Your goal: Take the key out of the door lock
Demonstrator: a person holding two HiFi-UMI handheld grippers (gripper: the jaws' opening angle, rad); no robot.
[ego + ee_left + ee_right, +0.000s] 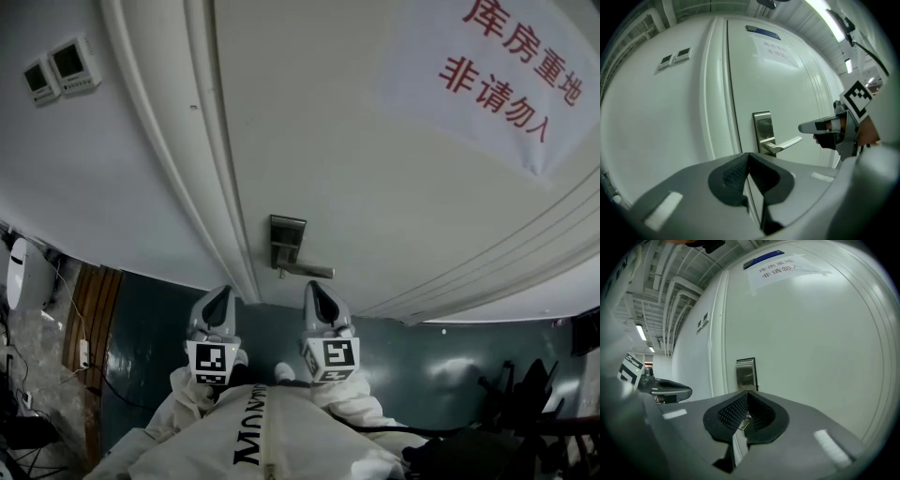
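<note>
White door behind; small silvery key clamped between fingers of right gripper, left gripper fingers pressed together, empty

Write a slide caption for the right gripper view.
Right claw shut on a small metal piece, apparently the key, before the lock plate on the white door.
</note>
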